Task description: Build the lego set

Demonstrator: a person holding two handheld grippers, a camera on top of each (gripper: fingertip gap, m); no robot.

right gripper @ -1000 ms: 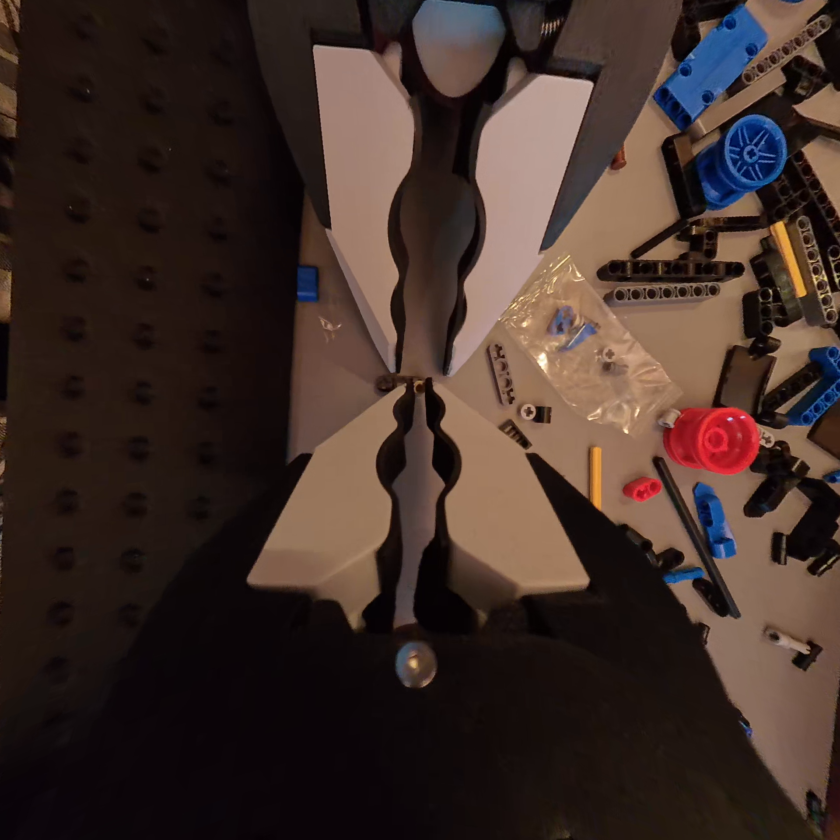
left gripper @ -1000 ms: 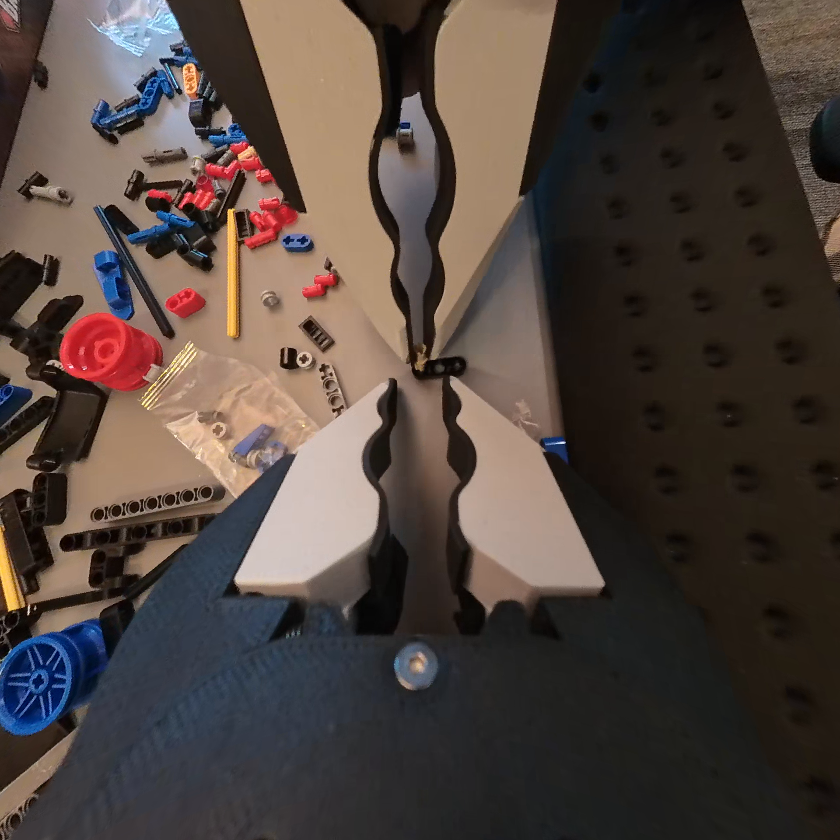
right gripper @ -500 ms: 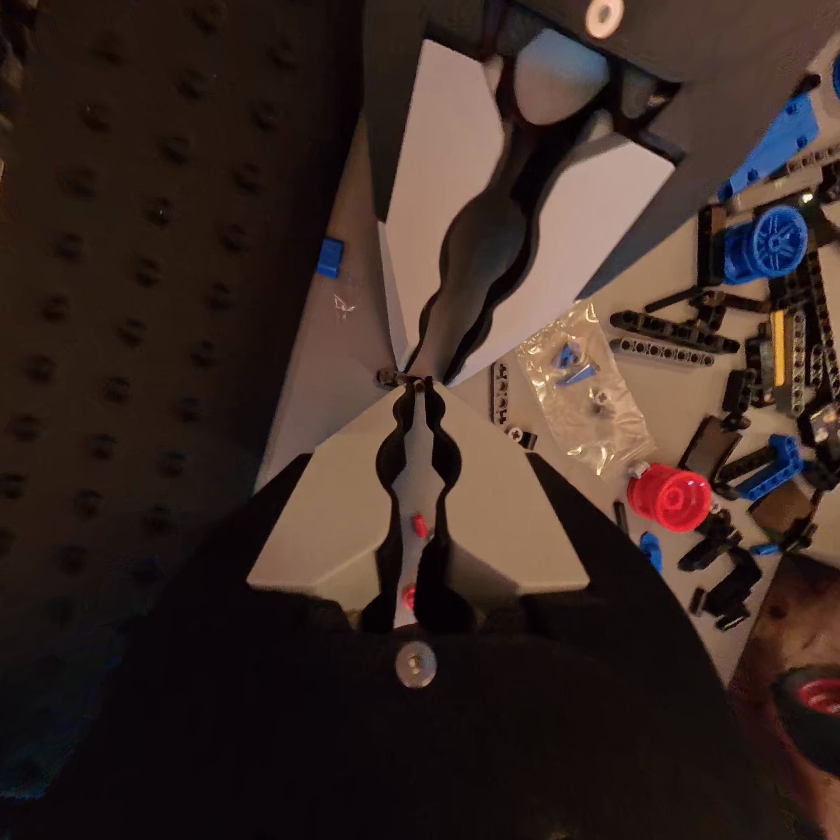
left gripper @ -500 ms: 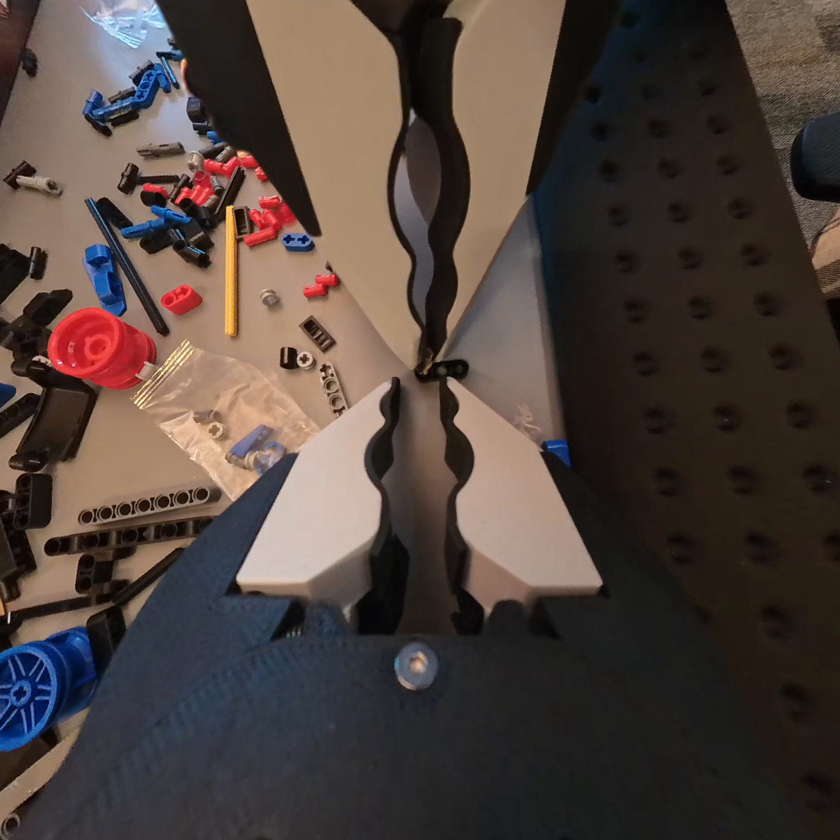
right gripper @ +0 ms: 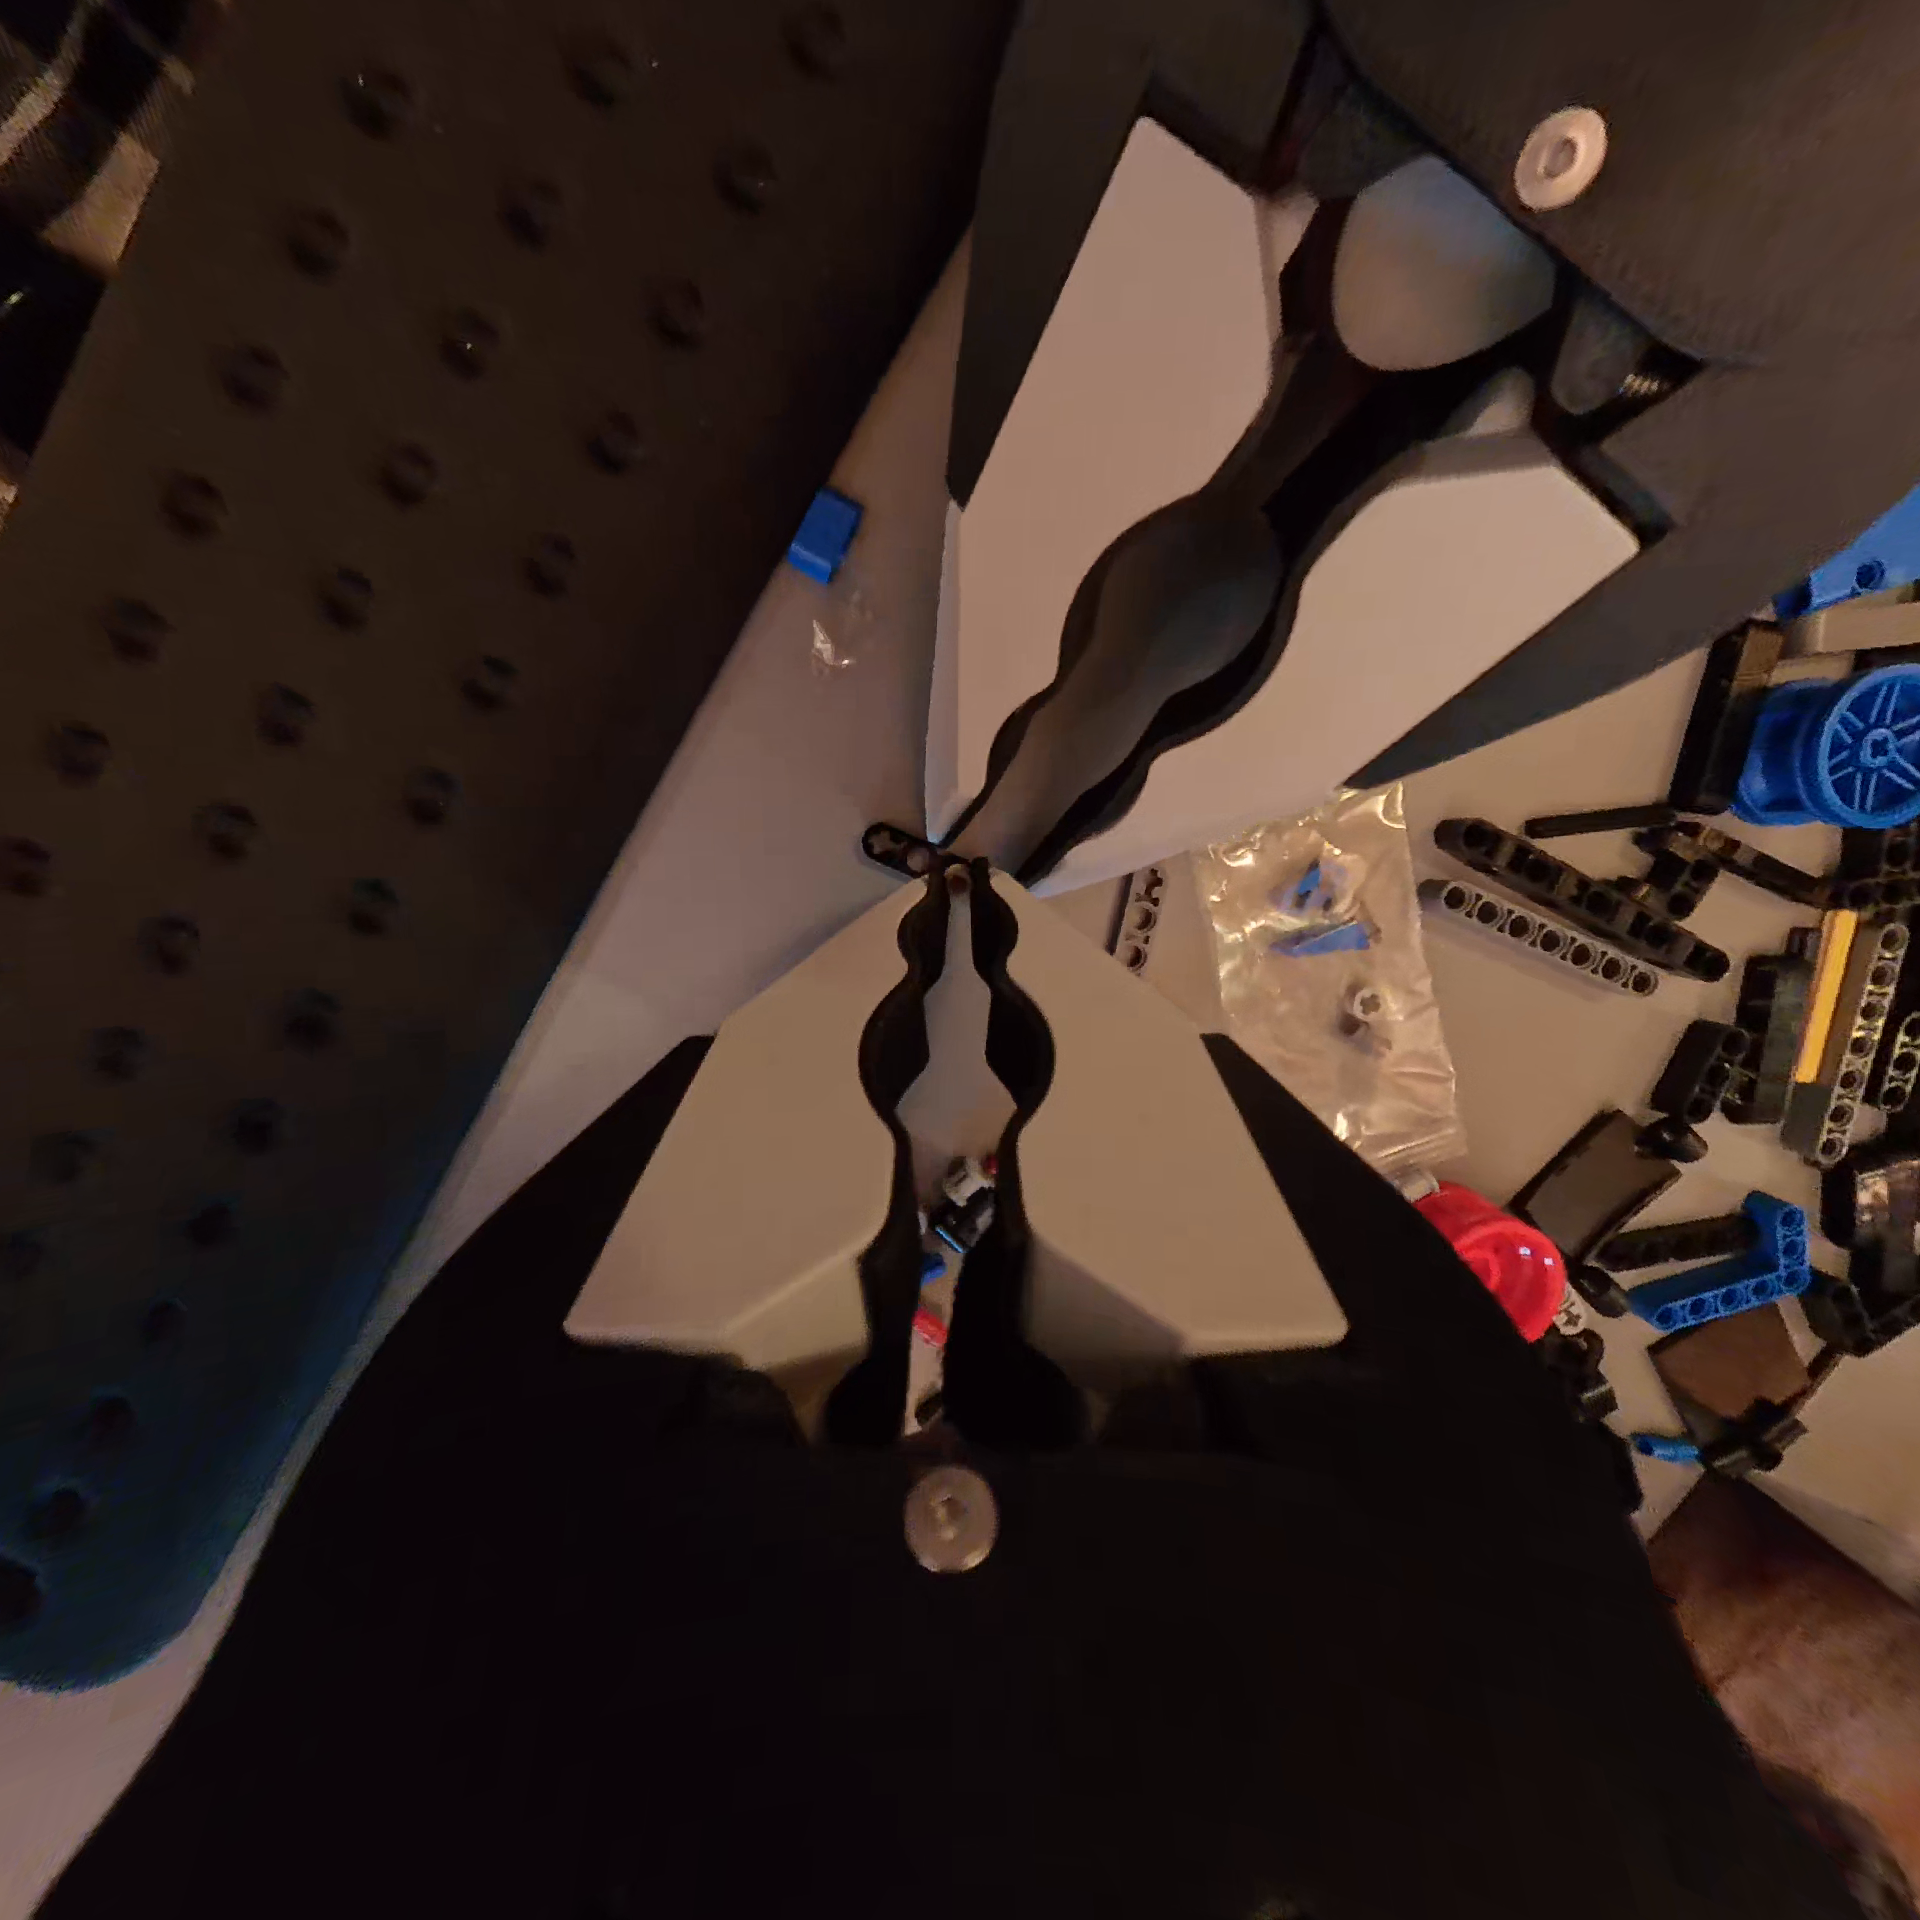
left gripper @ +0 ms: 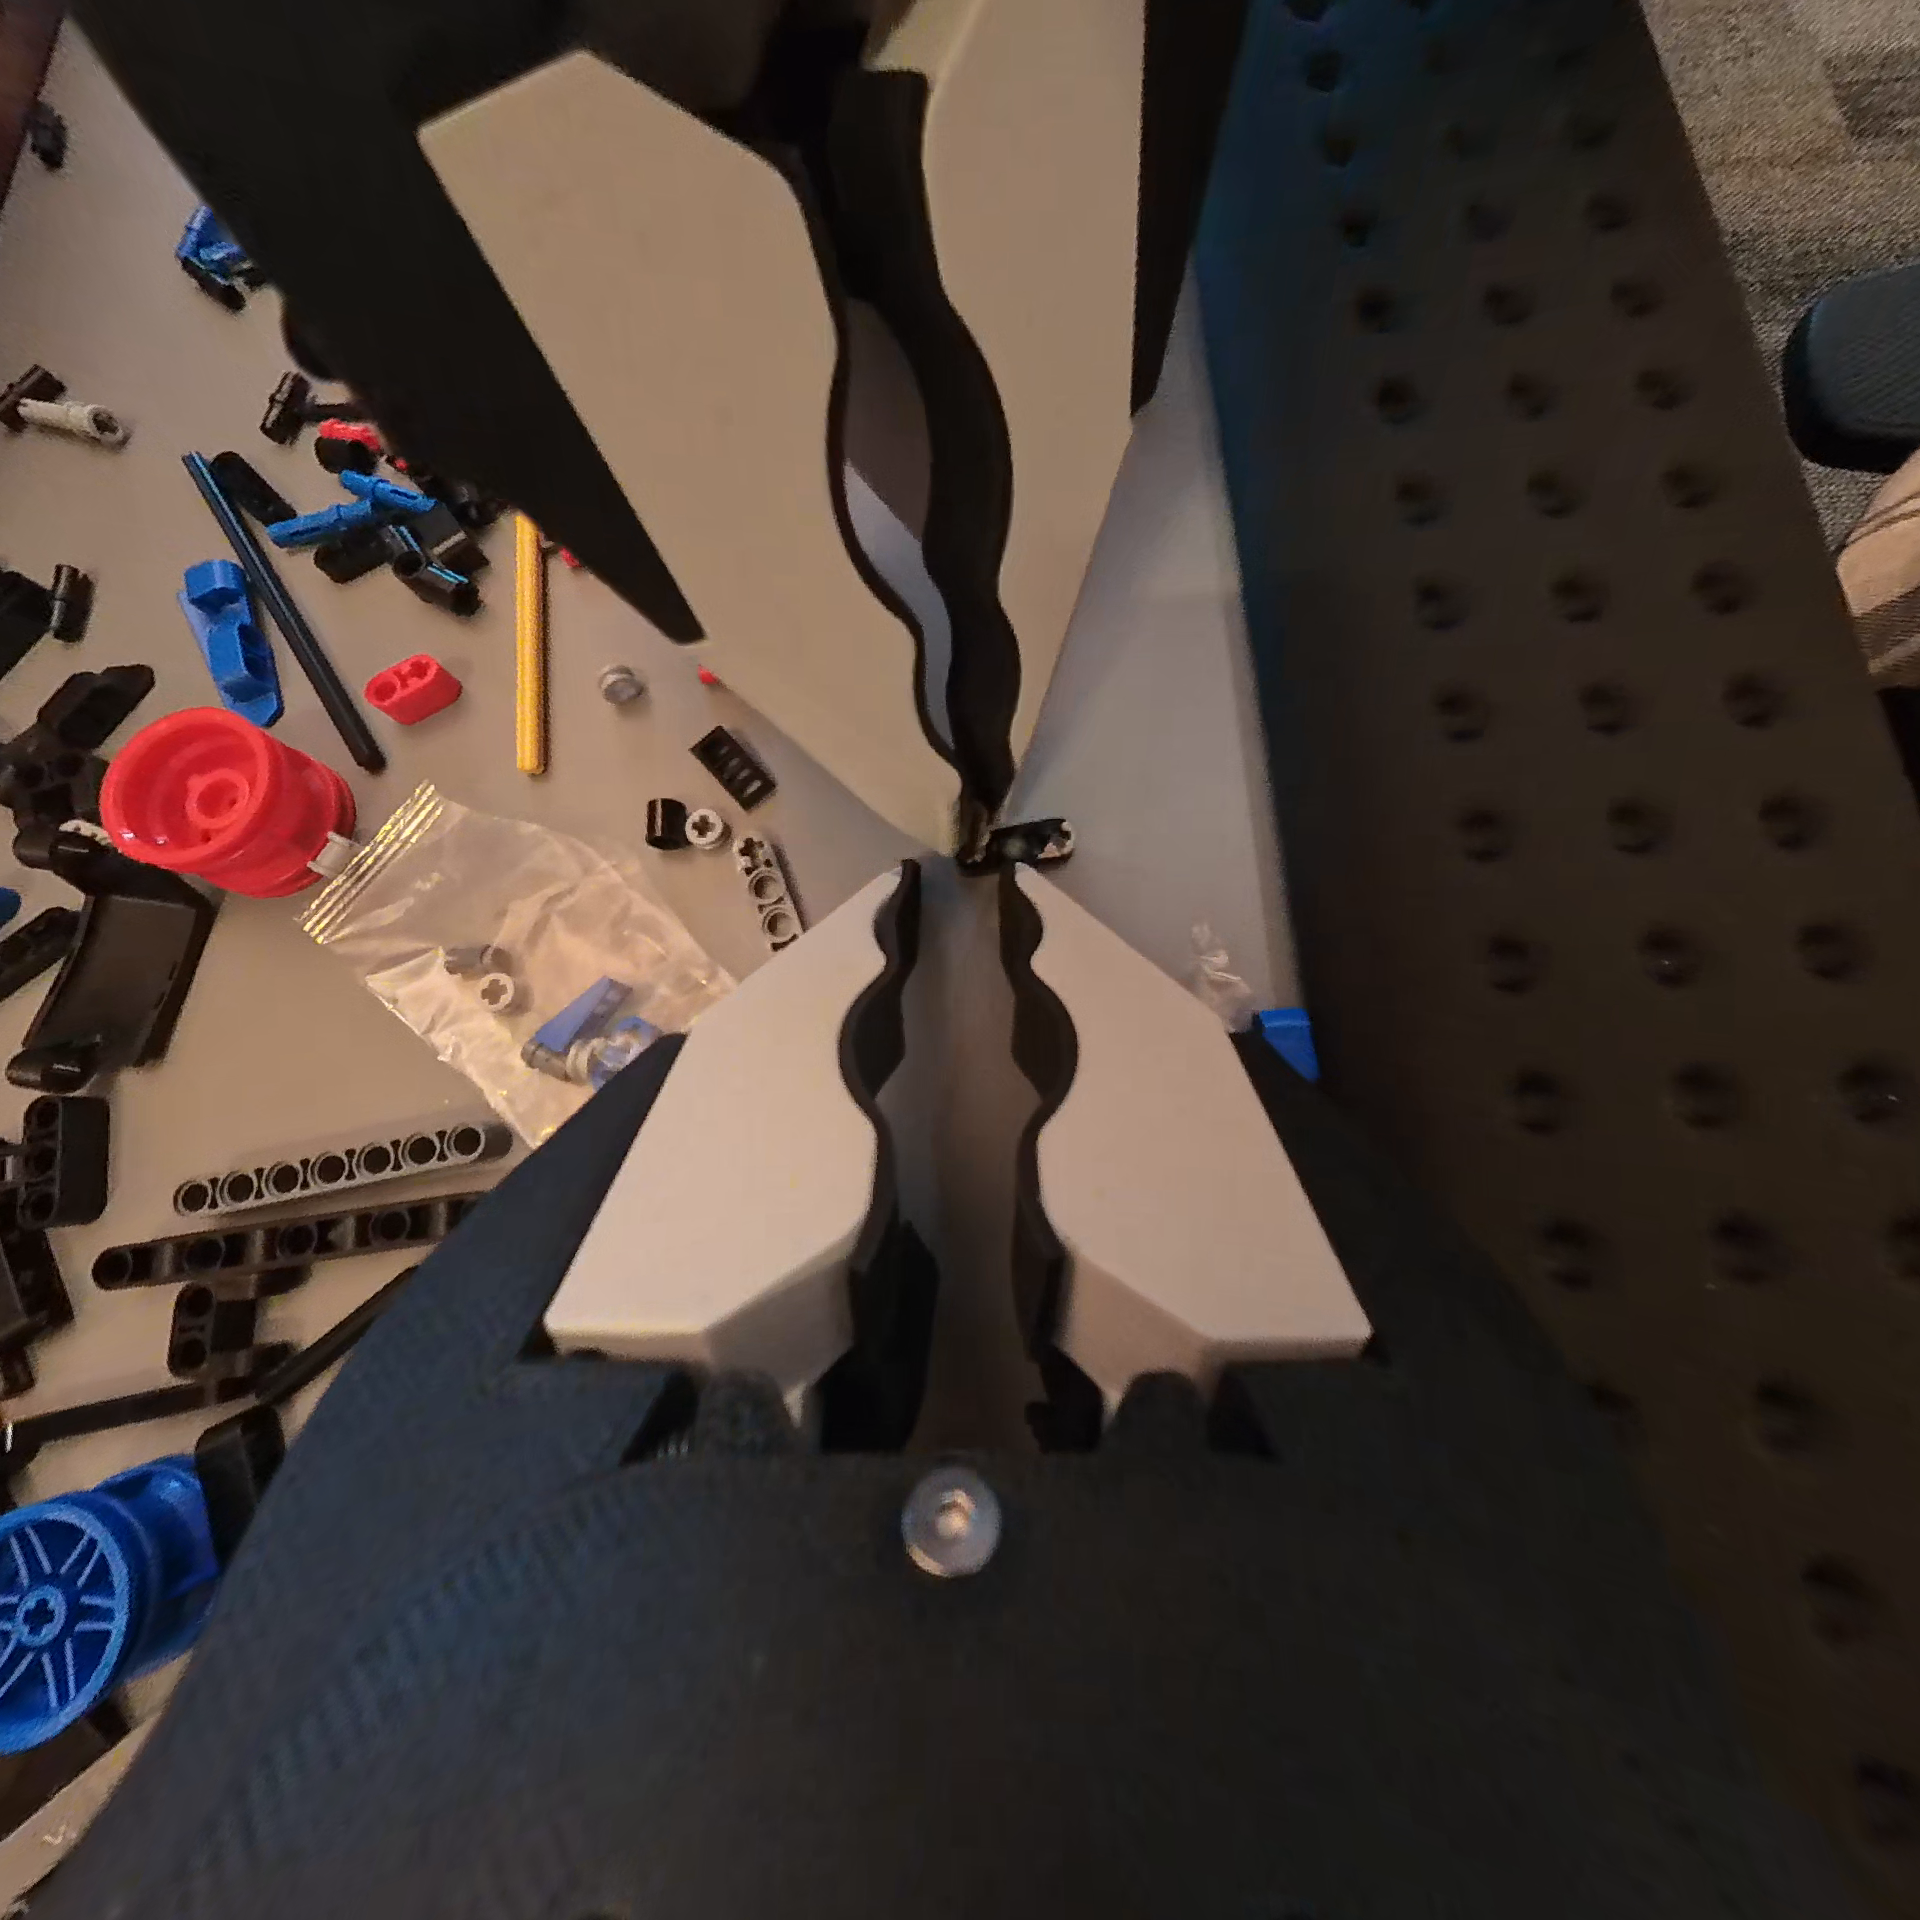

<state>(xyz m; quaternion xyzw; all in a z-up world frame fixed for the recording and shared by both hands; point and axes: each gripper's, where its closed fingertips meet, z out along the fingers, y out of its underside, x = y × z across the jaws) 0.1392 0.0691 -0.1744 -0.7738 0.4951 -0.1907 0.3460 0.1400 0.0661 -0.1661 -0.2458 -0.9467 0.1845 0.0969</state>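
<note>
My right gripper (right gripper: 954,881) is shut on a small tan pin (right gripper: 956,885) at its tips. The pin sits at the end of a small thin black liftarm (right gripper: 896,847), which sticks out sideways above the grey table (right gripper: 727,935). My left gripper (left gripper: 958,871) faces it tip to tip, its jaws apart, with the table showing between them. The liftarm (left gripper: 1029,840) lies just beyond its right fingertip, not between the jaws. The right gripper (left gripper: 977,821) comes down from the top of the left wrist view, and the left gripper (right gripper: 982,857) from the top of the right wrist view.
A dark perforated panel (left gripper: 1610,831) runs along the table edge beside both grippers. Loose parts lie on the other side: a clear bag (left gripper: 499,956), a red wheel (left gripper: 208,821), a blue wheel (left gripper: 62,1621), a yellow axle (left gripper: 530,644) and black beams (left gripper: 343,1164). A small blue piece (right gripper: 826,535) lies by the panel. Less than 4 cm separates the two grippers' tips. My left tips are roughly 6 cm from the small blue piece (right gripper: 826,535).
My right gripper has swung and tilted, so its view of the table has rotated. It still grips the pin at the liftarm. My left gripper has stayed tip to tip with it.
</note>
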